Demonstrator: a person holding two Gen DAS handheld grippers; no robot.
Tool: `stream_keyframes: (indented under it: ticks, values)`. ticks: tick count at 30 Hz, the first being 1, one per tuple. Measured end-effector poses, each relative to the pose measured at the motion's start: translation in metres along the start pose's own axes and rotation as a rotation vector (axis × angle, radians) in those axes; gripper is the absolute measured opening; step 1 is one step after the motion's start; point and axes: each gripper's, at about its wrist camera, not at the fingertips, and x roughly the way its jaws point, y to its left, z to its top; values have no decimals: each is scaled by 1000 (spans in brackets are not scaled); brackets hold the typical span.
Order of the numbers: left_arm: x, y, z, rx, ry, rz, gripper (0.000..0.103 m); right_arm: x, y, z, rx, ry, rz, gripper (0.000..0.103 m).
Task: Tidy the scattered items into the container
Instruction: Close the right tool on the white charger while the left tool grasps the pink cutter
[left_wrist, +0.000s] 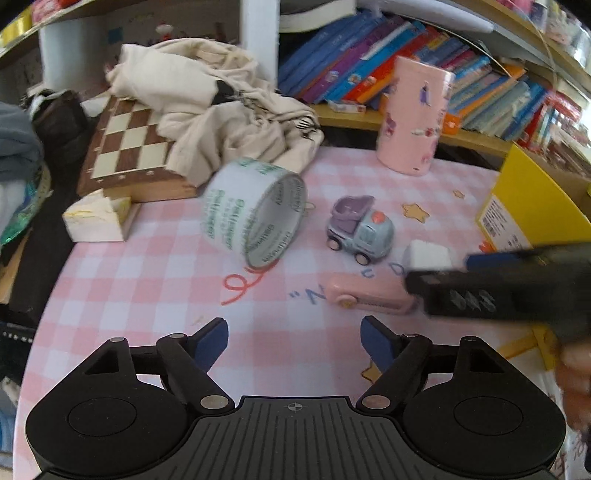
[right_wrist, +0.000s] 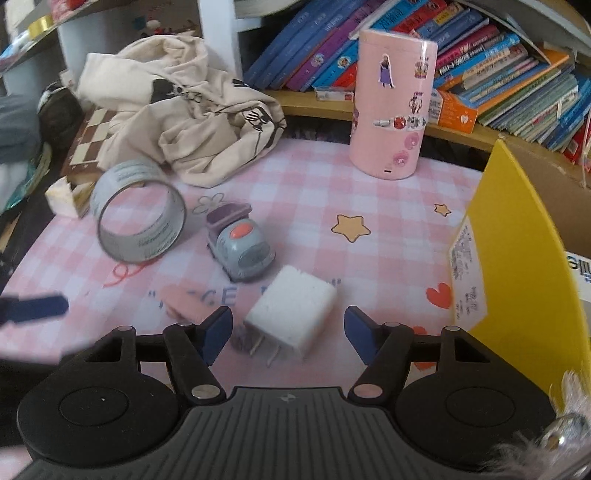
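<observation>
Four loose things lie on the checked cloth (right_wrist: 295, 192), and the white charger (right_wrist: 291, 314) sits just ahead between the right gripper's (right_wrist: 288, 332) open jaws, prongs toward it, while the left gripper (left_wrist: 294, 341), also open, holds nothing.

On the pink checked tablecloth (right_wrist: 303, 192) one roll of tape (right_wrist: 138, 212), one toy truck (right_wrist: 240, 251), one white plug adapter (right_wrist: 291, 314) and one flat pink gadget (left_wrist: 369, 293) are counted. One tall pink canister (right_wrist: 391, 103) is seen standing at the back, and one yellow box (right_wrist: 517, 266) at the right. One chessboard (left_wrist: 125, 147), one cream cloth bag (right_wrist: 184, 110) and one small pale wedge-shaped carton (left_wrist: 96, 221) are counted at the left. Two grippers are seen, the left gripper (left_wrist: 293, 341) and the right gripper (right_wrist: 288, 334). The books (right_wrist: 498, 66) are too many and too crowded to be counted
</observation>
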Motion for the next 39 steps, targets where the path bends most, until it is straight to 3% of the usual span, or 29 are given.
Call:
stream_keyframes:
  ticks: [4, 9, 14, 26, 34, 39]
  values:
    - [8, -12, -2, 44, -6, -37, 81, 12, 1, 8, 15, 14, -18, 64]
    - [20, -25, -1, 82, -18, -56, 82, 15, -6, 5, 30, 38, -61, 46]
    - [31, -37, 4, 119, -33, -68, 82, 6, -12, -5, 37, 30, -103, 42]
    - [50, -50, 6, 177, -41, -63, 81, 11, -17, -8, 32, 50, -102, 43]
    - [46, -39, 3, 132, -43, -75, 78, 17, -14, -4, -14, 59, -92, 42]
    - [29, -22, -1, 67, -42, -75, 78, 16, -10, -3, -68, 87, -11, 41]
